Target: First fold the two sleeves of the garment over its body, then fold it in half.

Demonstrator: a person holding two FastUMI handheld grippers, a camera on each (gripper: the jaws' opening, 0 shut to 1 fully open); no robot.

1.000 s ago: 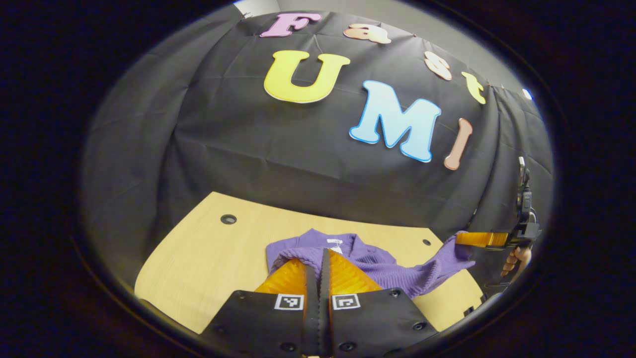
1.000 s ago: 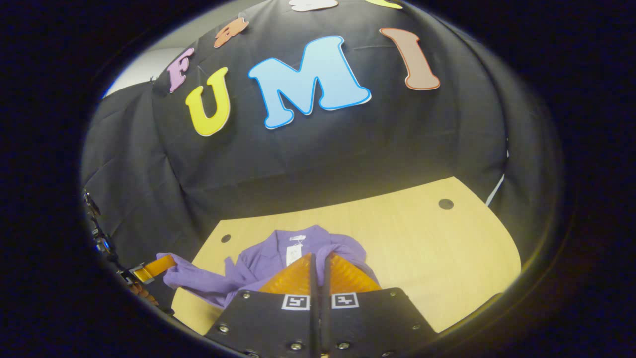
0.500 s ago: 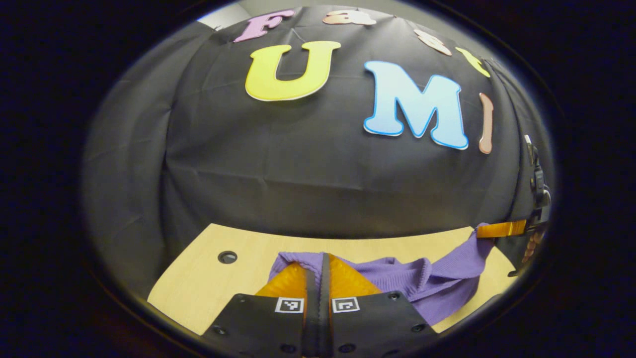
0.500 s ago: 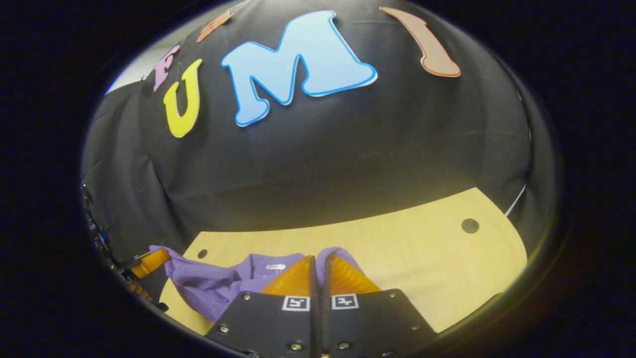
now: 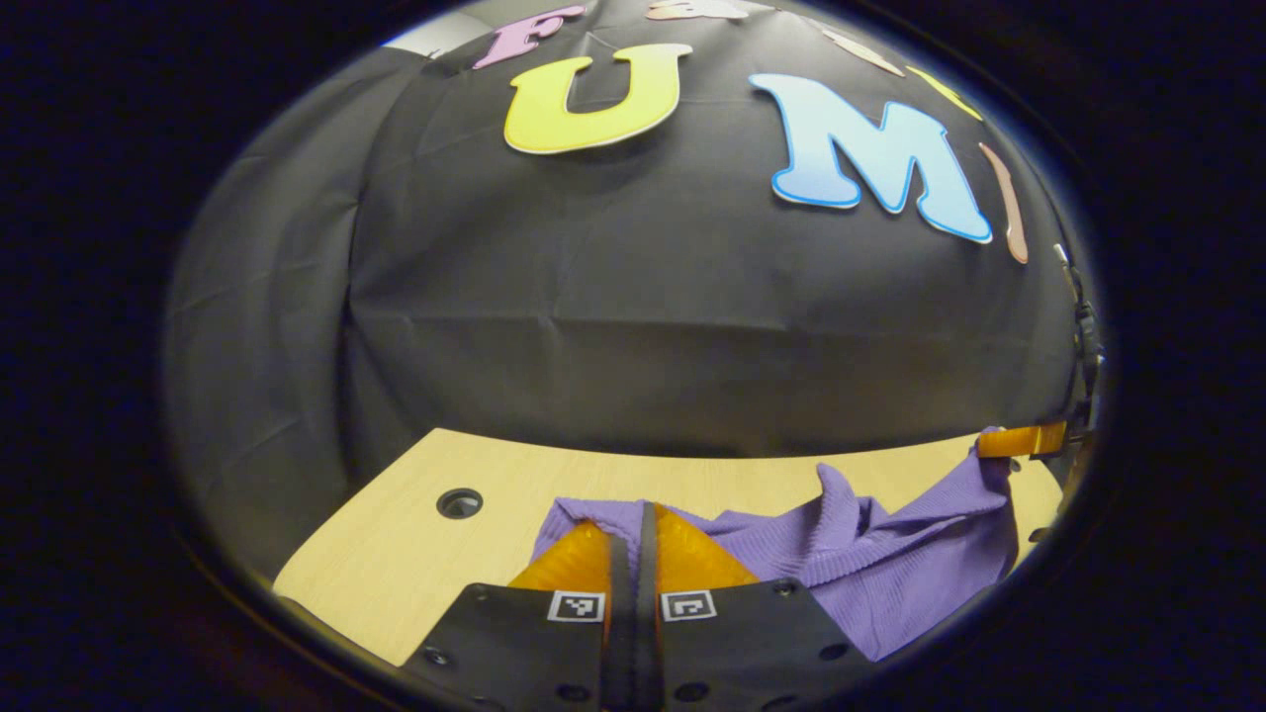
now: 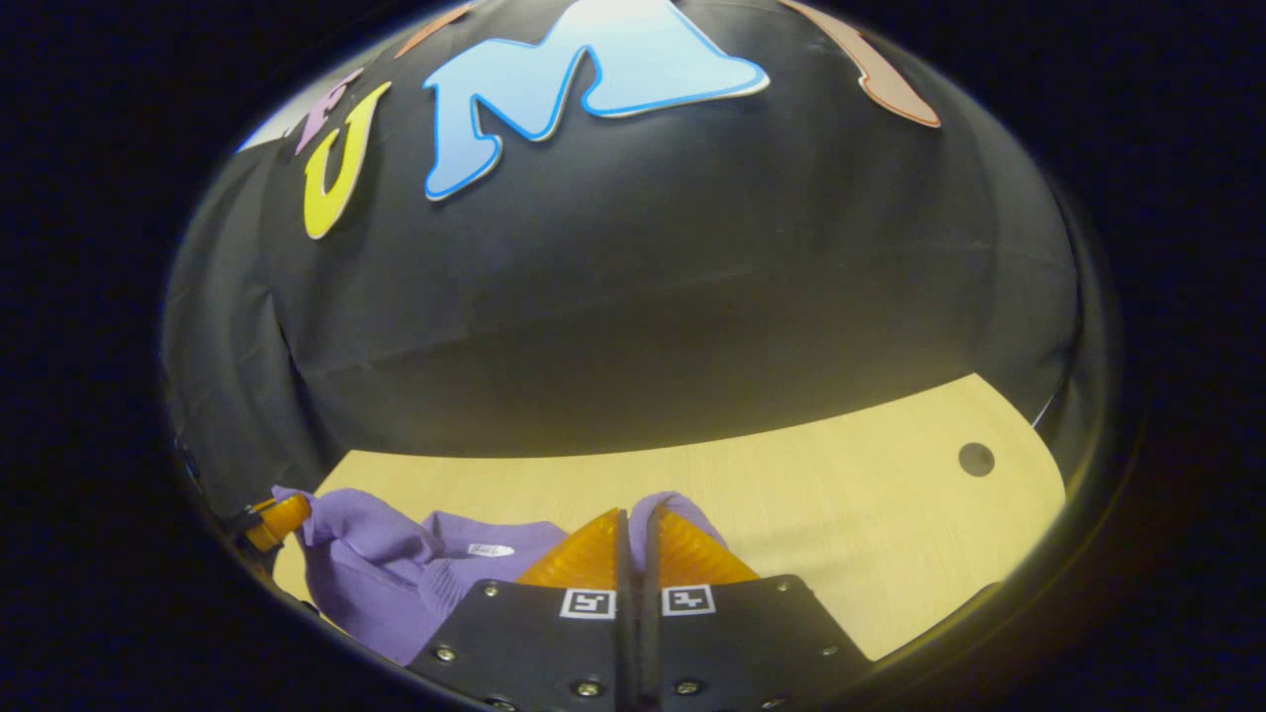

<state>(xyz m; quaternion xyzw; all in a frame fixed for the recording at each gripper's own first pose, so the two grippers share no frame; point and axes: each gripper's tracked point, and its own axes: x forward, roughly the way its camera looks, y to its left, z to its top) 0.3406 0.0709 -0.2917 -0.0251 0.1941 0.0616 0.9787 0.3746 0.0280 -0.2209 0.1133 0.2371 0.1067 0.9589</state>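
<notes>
A purple knit garment (image 5: 870, 564) hangs stretched between my two grippers above the light wooden table (image 5: 396, 554). My left gripper (image 5: 643, 514) is shut on one edge of the garment, purple cloth bunched at its tips. At the far right of the left gripper view, the right gripper (image 5: 1024, 440) pinches the other edge. In the right gripper view, my right gripper (image 6: 635, 519) is shut on the garment (image 6: 396, 574), whose white neck label (image 6: 490, 550) faces up, and the left gripper (image 6: 272, 519) holds the cloth at the far left.
The table (image 6: 841, 514) has round cable holes (image 5: 458, 502) (image 6: 976, 458) near its corners. The booth's black cloth wall (image 5: 643, 297) rises straight behind the table's far edge.
Both grippers have carried the garment forward toward the wall and apart. The cloth has lifted off the table and now hangs between them; its collar has dropped low in the views.
</notes>
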